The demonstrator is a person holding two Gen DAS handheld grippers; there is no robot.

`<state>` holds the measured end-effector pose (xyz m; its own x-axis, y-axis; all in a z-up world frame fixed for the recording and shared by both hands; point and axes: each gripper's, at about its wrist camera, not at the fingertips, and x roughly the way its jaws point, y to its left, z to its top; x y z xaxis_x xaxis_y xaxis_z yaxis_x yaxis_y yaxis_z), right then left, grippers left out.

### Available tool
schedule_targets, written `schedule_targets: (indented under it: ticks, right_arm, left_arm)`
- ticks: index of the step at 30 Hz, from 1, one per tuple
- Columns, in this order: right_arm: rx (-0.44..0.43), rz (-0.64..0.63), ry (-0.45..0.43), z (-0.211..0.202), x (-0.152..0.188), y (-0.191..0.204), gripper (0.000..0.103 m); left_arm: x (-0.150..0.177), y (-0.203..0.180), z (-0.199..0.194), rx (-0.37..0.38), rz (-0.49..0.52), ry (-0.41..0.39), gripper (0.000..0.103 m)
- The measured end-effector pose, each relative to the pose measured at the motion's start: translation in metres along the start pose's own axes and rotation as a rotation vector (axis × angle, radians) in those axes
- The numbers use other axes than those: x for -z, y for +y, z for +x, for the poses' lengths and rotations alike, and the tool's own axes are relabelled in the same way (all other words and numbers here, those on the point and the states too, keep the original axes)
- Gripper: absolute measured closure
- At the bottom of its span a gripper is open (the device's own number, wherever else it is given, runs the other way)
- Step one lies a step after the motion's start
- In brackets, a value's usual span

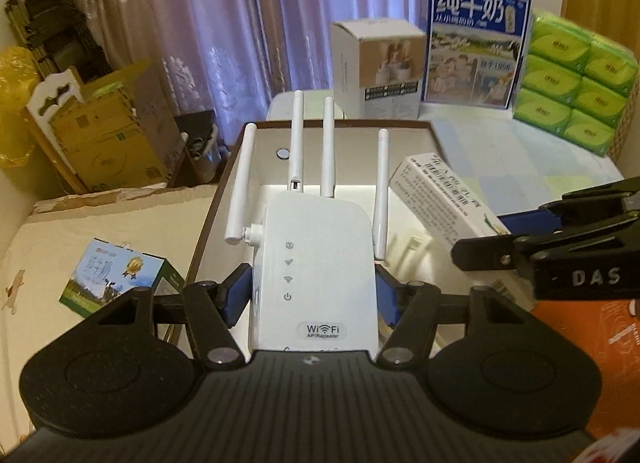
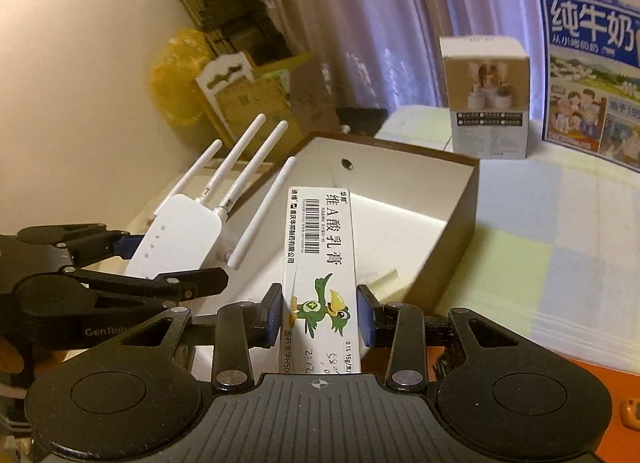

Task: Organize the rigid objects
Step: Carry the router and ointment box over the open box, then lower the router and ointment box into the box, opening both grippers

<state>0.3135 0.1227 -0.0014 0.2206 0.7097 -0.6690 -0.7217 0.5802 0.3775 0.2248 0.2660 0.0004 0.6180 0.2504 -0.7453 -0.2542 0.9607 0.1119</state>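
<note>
Left of the open brown box [image 1: 216, 199] lies a small milk carton [image 1: 116, 277]; over the box's left half the left gripper [image 1: 314, 295] clenches the WiFi repeater [image 1: 316, 263] by its flat sides, a light, stiff shell whose thin antennas look fragile, best left untouched; over the right half the right gripper [image 2: 318, 321] pinches the ointment carton [image 2: 320, 263], light, crushable card, midway along.

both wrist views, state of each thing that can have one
wifi repeater: held in left gripper, antennas up
ointment box: held in right gripper
brown box: open, lidless
milk carton: lying on the bed, untouched
</note>
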Motion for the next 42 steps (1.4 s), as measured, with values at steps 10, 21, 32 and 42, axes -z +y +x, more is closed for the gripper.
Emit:
schedule_targets:
  ticks: [10, 21, 32, 42]
  right_arm:
    - [0.144, 0.039, 0.089, 0.080, -0.022, -0.013, 0.068]
    - [0.243, 0.008, 0.124, 0.124, -0.039, -0.029, 0.068]
    - [0.199, -0.006, 0.038, 0.100, -0.039, -0.025, 0.037]
    - [0.149, -0.018, -0.010, 0.053, -0.011, -0.004, 0.035]
  left_arm:
    - [-0.025, 0.022, 0.092, 0.044, 0.053, 0.125, 0.043]
    - [-0.043, 0.024, 0.150, 0.051, 0.107, 0.164, 0.043]
    - [-0.048, 0.036, 0.129, 0.067, 0.065, 0.116, 0.047]
    - [-0.027, 0.037, 0.072, 0.060, 0.011, 0.086, 0.044]
